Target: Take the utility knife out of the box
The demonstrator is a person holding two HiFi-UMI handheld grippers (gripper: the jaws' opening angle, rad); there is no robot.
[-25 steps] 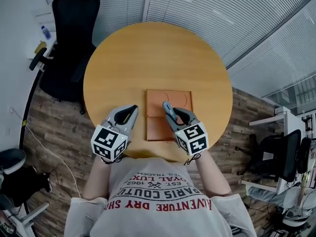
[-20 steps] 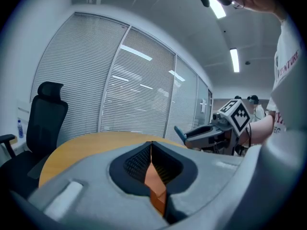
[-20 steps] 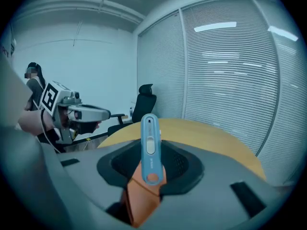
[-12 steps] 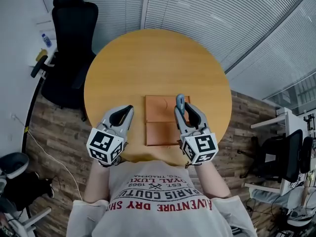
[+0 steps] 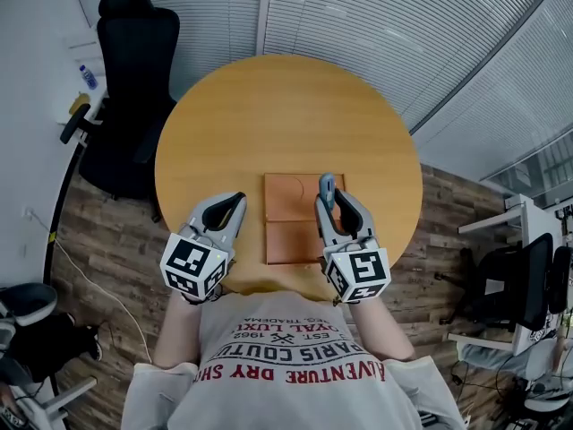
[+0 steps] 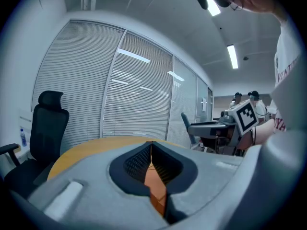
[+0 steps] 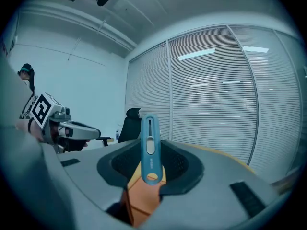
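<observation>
An orange box [image 5: 288,233] lies open and flat on the round wooden table [image 5: 269,115], near its front edge. My right gripper [image 5: 329,192] hovers over the box's right side, shut on a blue utility knife [image 5: 327,184]. In the right gripper view the utility knife [image 7: 149,147] stands upright between the pads, clear of the orange box [image 7: 144,198] below it. My left gripper [image 5: 238,199] hangs just left of the box with its jaws shut and nothing in them. In the left gripper view, the orange box [image 6: 156,188] shows through the slit behind the left gripper's [image 6: 151,144] tips.
A black office chair [image 5: 134,70] stands at the table's far left. Desks and another chair [image 5: 515,276] are to the right on the wood floor. The table's far half is bare wood. Window blinds run along the back.
The right gripper has lifted the blue knife up off the box and swung from slanting inward to pointing straight ahead over the box's right side. The left gripper rose a little.
</observation>
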